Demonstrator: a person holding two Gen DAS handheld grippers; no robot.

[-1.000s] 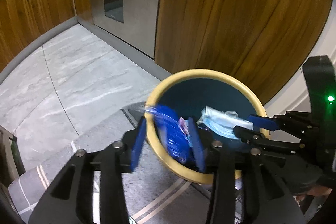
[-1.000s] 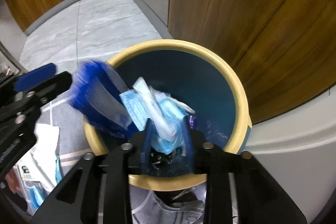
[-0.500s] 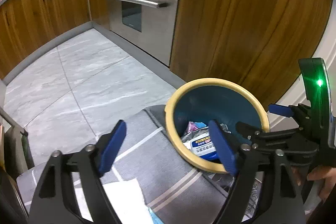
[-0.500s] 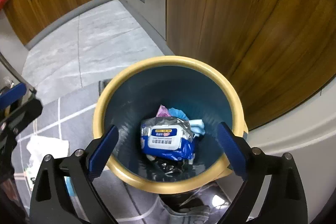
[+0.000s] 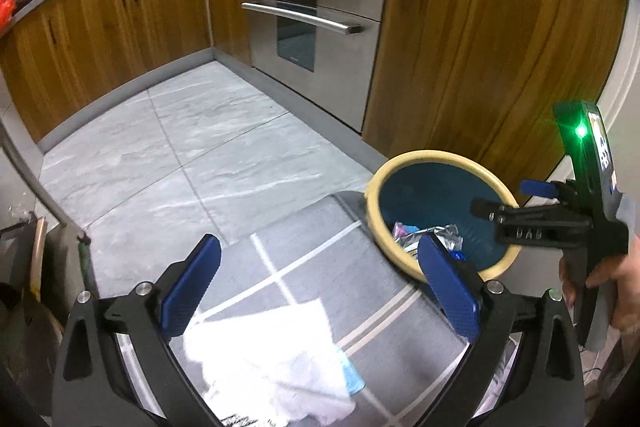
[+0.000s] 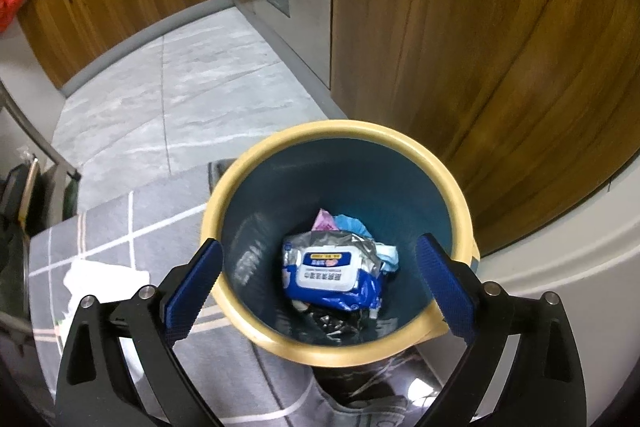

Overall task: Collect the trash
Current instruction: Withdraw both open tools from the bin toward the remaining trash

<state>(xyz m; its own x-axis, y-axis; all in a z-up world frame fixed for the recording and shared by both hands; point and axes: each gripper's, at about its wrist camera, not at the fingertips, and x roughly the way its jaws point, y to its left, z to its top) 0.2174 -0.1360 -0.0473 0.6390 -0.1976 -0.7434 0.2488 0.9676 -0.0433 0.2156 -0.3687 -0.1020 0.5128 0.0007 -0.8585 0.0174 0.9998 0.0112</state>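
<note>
A blue trash bin with a cream rim (image 6: pixel 448 179) stands on the floor by a wooden cabinet. Inside lie a blue wet-wipes pack (image 6: pixel 332 273), a blue face mask (image 6: pixel 384 253) and other wrappers. My right gripper (image 6: pixel 320 285) is open and empty, right above the bin. My left gripper (image 5: pixel 320 285) is open and empty, left of the bin (image 5: pixel 400 163), above a white tissue (image 5: pixel 272 355) that lies on the grey mat. The right gripper (image 5: pixel 516 203) also shows in the left wrist view, over the bin. The tissue (image 6: pixel 104 275) also shows in the right wrist view.
A grey checked mat (image 5: pixel 304 267) lies on the grey tile floor (image 5: pixel 192 147). Wooden cabinets (image 5: pixel 500 39) and a steel oven (image 5: pixel 312 15) stand behind the bin. A metal leg (image 5: pixel 36 183) and clutter are at the left. A white curved wall (image 6: pixel 560 267) is on the right.
Both grippers have opened and dropped the wipes pack and the face mask into the bin. The left gripper has pulled back and to the left, over the tissue.
</note>
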